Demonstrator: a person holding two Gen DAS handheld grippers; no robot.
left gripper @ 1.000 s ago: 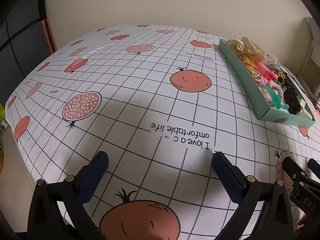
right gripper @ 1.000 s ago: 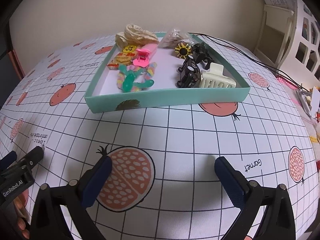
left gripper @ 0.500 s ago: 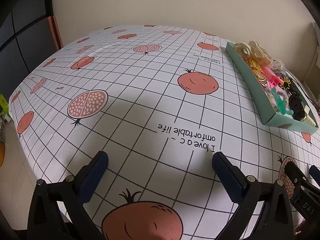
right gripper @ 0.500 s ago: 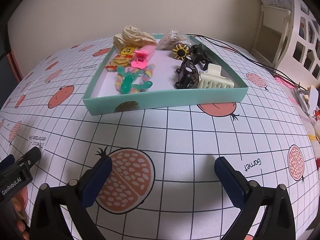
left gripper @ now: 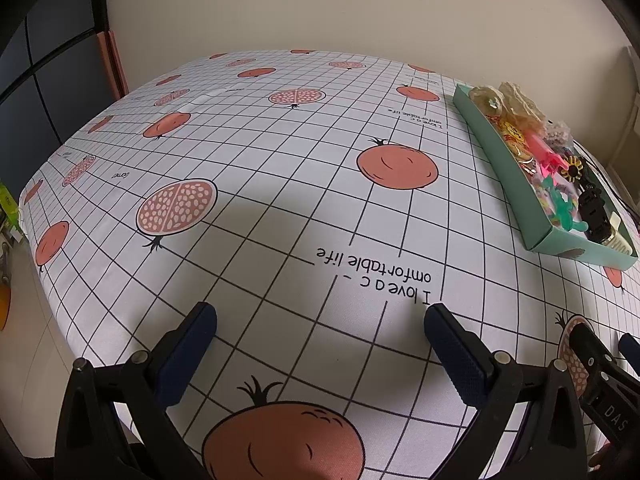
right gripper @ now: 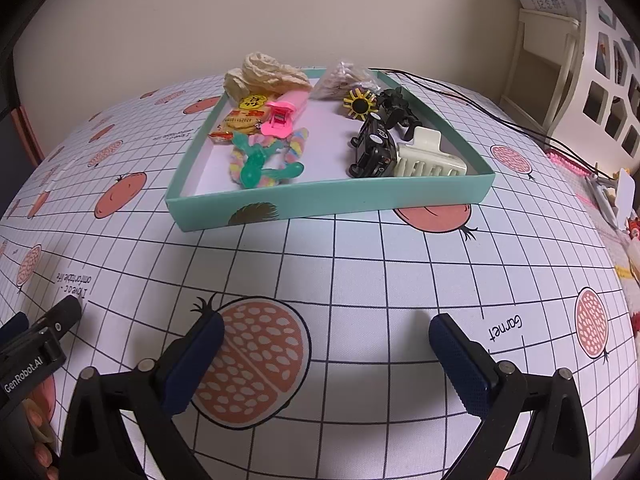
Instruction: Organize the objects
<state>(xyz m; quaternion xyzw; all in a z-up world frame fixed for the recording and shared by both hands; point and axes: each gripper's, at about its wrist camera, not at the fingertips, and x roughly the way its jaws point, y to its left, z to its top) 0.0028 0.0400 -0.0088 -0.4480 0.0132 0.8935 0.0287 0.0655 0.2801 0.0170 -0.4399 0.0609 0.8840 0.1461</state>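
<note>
A shallow teal box sits on the pomegranate-print tablecloth and holds small accessories: a cream claw clip, a black claw clip, a pink clip, a green clip, a yellow-black flower clip and a beige scrunchie. My right gripper stands open and empty, well short of the box. My left gripper is also open and empty over bare cloth, with the box far off at its right.
The left gripper's tip shows at the right view's lower left. Black cables run behind the box. A white shelf stands at the back right, and small items lie at the table's right edge.
Both grippers have drawn back slightly from the box and stay open. The box's contents have not moved.
</note>
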